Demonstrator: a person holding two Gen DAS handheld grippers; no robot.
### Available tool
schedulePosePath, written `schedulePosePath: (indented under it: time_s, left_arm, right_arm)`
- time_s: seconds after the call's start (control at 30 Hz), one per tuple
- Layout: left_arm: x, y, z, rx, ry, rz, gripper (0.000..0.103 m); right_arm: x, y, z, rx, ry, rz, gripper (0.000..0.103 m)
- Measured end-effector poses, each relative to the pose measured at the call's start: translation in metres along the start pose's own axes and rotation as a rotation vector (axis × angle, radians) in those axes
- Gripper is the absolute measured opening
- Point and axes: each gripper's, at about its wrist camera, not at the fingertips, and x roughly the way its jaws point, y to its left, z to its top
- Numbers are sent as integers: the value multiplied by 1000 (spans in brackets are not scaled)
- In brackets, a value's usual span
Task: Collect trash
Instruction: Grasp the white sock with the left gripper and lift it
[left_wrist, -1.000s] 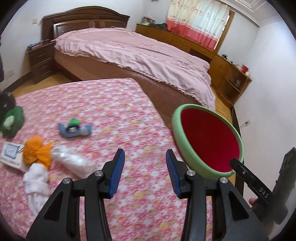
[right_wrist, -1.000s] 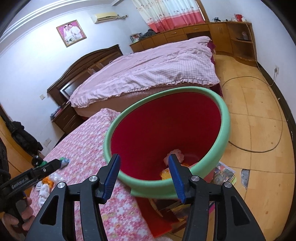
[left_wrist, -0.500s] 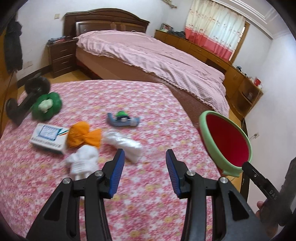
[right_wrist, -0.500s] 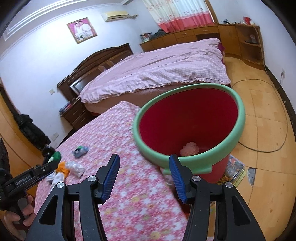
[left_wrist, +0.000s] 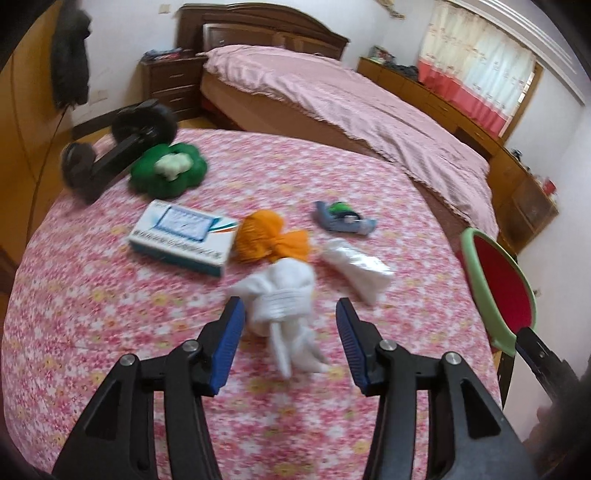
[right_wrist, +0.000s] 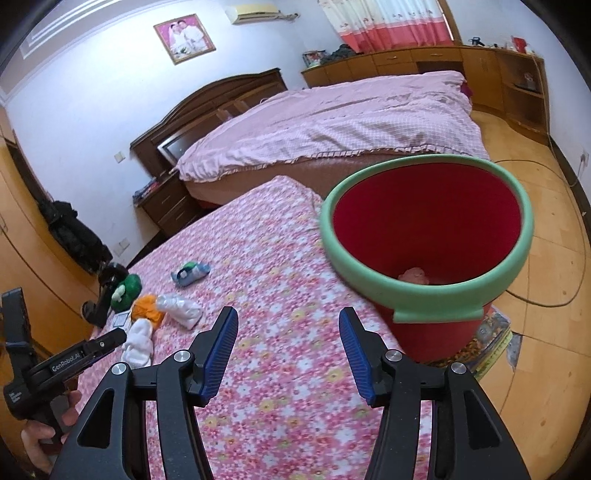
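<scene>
My left gripper (left_wrist: 290, 345) points down at the flowered bedspread (left_wrist: 110, 314), and the piece of trash it lines up with is the white crumpled wad (left_wrist: 280, 295) lying straight ahead of my fingers (left_wrist: 229, 339). The wad's near end reaches in between the two blue pads, but neither pad touches it. Its long axis runs away from me, roughly along the line I point, with a loose tail trailing back toward the gripper. My left fingers are opening at this moment and stand about half wide, with clear cloth showing on each side of the wad.

Beyond the wad, touching or nearly touching it, sits the orange crumpled wad (left_wrist: 271, 242); a white plastic wrapper (left_wrist: 356, 269) lies just to its right and a blue-and-white box (left_wrist: 183, 230) to its left. I judge the white wad to be the next pick, and the left hand is plainly the nearer one.

My right gripper (right_wrist: 288, 349) hovers over bare bedspread, fingers half open and empty, well apart from the litter. The red bin with the green rim (right_wrist: 428, 236) stands just off the bed's edge, ahead and to the right of it, with something pale pink already at its bottom.
</scene>
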Motion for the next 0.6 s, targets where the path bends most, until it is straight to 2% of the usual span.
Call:
schedulePosePath:
  time_s: [0.2,0.47,0.6]
  left_arm:
    - [15,16,-3,-41,33,-2,54]
    - [37,10,-7,-44,78,-63,57]
    - [44,7,-5,-36,68,-76,57]
  right_arm:
    - [11,12,-5,-23,36,-2,58]
    - [28,13,-6,-19,79,-15,59]
    - [32,14,-5,-26,89,-15,59]
